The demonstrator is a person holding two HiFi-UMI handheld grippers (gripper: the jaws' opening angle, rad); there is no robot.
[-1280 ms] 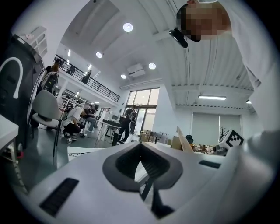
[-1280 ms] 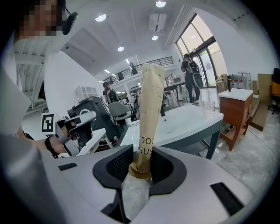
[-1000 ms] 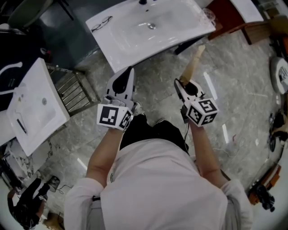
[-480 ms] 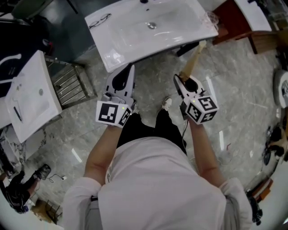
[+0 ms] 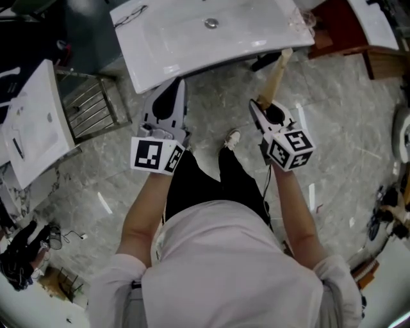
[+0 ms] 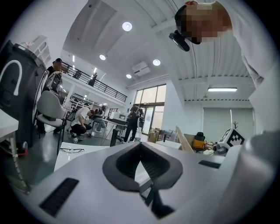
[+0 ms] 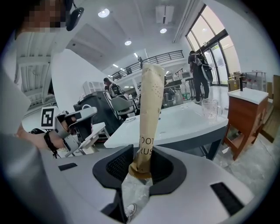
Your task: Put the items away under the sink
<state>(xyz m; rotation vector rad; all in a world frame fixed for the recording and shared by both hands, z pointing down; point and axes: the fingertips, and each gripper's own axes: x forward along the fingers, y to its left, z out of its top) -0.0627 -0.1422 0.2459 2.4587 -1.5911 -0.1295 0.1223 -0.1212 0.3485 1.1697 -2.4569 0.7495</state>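
Note:
The white sink (image 5: 192, 54) fills the top of the head view, and its underside is hidden from here. My right gripper (image 5: 262, 107) is shut on the lower end of a long tan paper toothbrush package (image 5: 277, 73), whose tip reaches the sink's front edge. In the right gripper view the package (image 7: 151, 105) stands up from between the right gripper's (image 7: 141, 165) pads, with the sink (image 7: 183, 124) behind it. My left gripper (image 5: 172, 96) is shut and holds nothing, its tip just under the sink's front left edge. From the left gripper (image 6: 140, 146) the sink top (image 6: 87, 155) lies level ahead.
Eyeglasses (image 5: 131, 14) and a clear glass cup (image 5: 301, 20) sit on the sink. A second white basin (image 5: 35, 128) and a metal rack (image 5: 86, 109) stand at the left, and a red-brown wooden cabinet (image 5: 336, 32) at the right. People stand in the room behind.
The person has stepped towards the sink, one shoe now showing. Both grippers have come closer to its front edge. The package stays in the right gripper.

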